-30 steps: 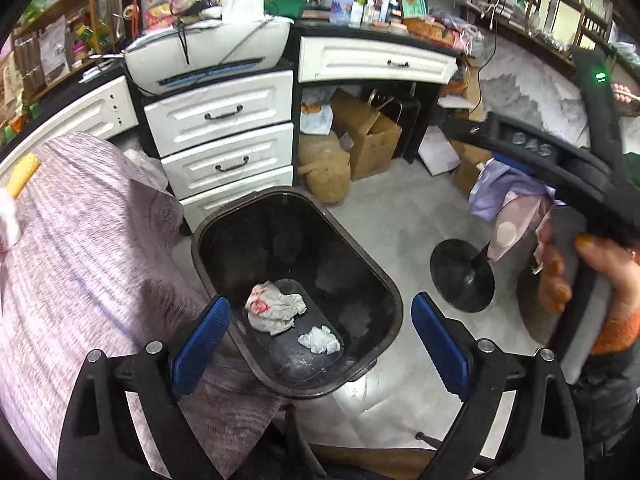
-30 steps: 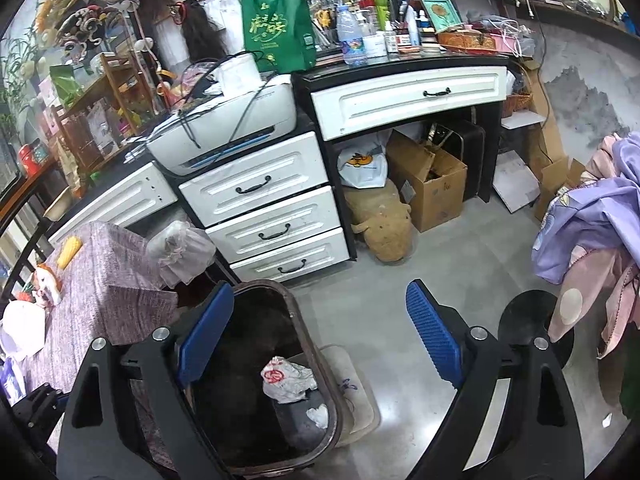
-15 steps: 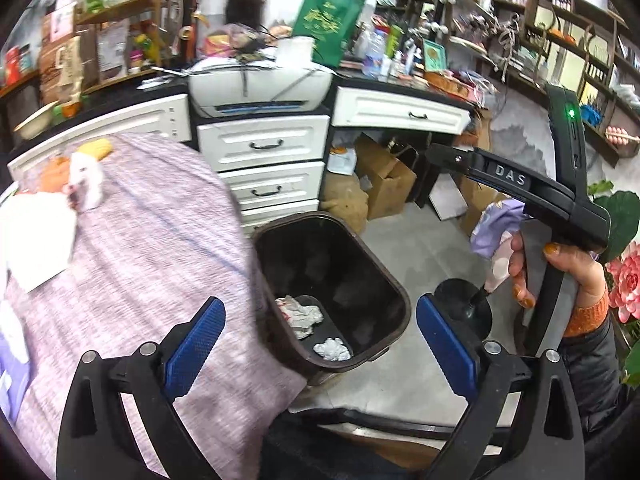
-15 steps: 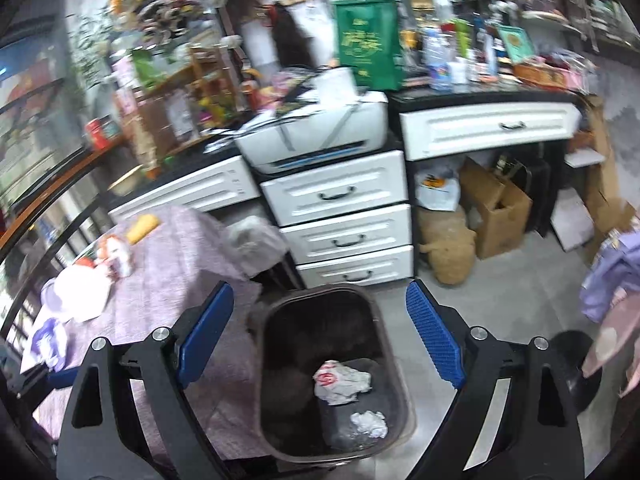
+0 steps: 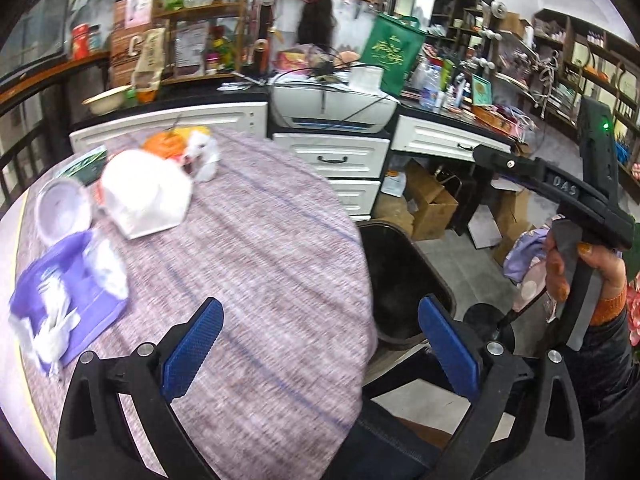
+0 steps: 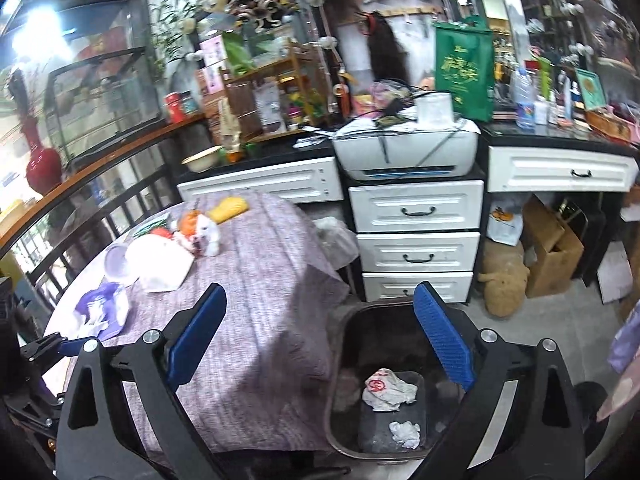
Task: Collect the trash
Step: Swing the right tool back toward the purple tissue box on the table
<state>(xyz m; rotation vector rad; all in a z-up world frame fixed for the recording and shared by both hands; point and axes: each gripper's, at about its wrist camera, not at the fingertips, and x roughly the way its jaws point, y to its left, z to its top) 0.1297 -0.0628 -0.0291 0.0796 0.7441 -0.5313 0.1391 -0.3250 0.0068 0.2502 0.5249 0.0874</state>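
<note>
Now the left gripper (image 5: 318, 346) had swung off the bin (image 6: 384, 384) to the table (image 5: 256, 264) — both grippers (image 6: 320, 336) gaping, empty; two wads (image 6: 388, 390) lay binned, a purple wrapper (image 5: 68, 292) waited at nine o'clock — presumably next

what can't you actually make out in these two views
- Left wrist view: the dark plastic trash bin's inside is hidden by the purple woven tablecloth's edge.
- Left wrist view: the purple wrapper is motion-blurred, print unreadable.
- Right wrist view: red mark on the crumpled white wrapper is too small to read.
</note>
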